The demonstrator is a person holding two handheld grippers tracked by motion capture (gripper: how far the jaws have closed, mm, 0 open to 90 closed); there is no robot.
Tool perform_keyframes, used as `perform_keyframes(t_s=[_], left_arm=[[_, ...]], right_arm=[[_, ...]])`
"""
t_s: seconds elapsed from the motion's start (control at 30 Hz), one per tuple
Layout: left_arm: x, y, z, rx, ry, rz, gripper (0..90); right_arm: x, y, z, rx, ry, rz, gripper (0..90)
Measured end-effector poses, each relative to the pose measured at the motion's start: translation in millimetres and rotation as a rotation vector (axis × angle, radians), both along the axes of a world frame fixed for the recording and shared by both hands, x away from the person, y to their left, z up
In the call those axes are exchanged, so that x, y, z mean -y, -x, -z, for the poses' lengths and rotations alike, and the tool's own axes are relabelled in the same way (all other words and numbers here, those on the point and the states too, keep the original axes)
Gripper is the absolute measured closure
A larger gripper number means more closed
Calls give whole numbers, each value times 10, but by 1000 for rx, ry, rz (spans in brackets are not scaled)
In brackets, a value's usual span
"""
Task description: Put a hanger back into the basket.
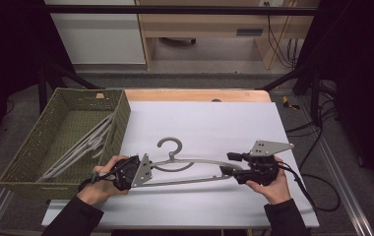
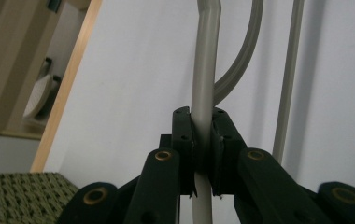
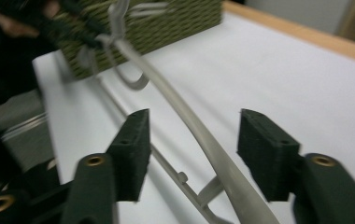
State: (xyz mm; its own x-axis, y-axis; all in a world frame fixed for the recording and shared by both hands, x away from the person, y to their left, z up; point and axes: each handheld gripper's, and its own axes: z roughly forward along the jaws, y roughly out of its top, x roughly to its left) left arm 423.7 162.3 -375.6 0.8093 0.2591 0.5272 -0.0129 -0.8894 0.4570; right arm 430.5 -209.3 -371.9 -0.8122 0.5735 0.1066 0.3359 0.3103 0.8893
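Observation:
A grey plastic hanger (image 1: 190, 164) lies across the white tabletop (image 1: 200, 118), hook pointing away from me. My left gripper (image 1: 145, 172) is shut on its left end; in the left gripper view the pads (image 2: 185, 135) press on the hanger's arm (image 2: 206, 70) from both sides. My right gripper (image 1: 229, 163) is at the hanger's right end. In the right gripper view its jaws stand apart, and the arm (image 3: 166, 93) runs between the pads (image 3: 136, 149) without touching them.
A green woven basket (image 1: 121, 118) sits at the table's left with several grey hangers (image 1: 84, 145) in it. A wooden table edge (image 1: 195, 94) runs along the back. Cables (image 1: 318, 191) trail off the right side. White surface stretches behind the hanger.

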Motion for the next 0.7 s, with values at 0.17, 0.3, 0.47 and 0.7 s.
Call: perform_keyframes(t_s=[0.17,0.3,0.47,0.7], left_arm=[[15,-38,-5,-39,95,-102,821],[6,-58,-88,-51,154,-172,821],[-35,-72,-244,-56,212,-234,820],[-123,-61,-569,-53,275,-260,820]], right_arm=[[137,-7,6,-1,-31,119,249],[216,-6,34,3,-39,210,164],[275,15,59,0,-45,270,98],[354,57,108,7,-46,310,88]])
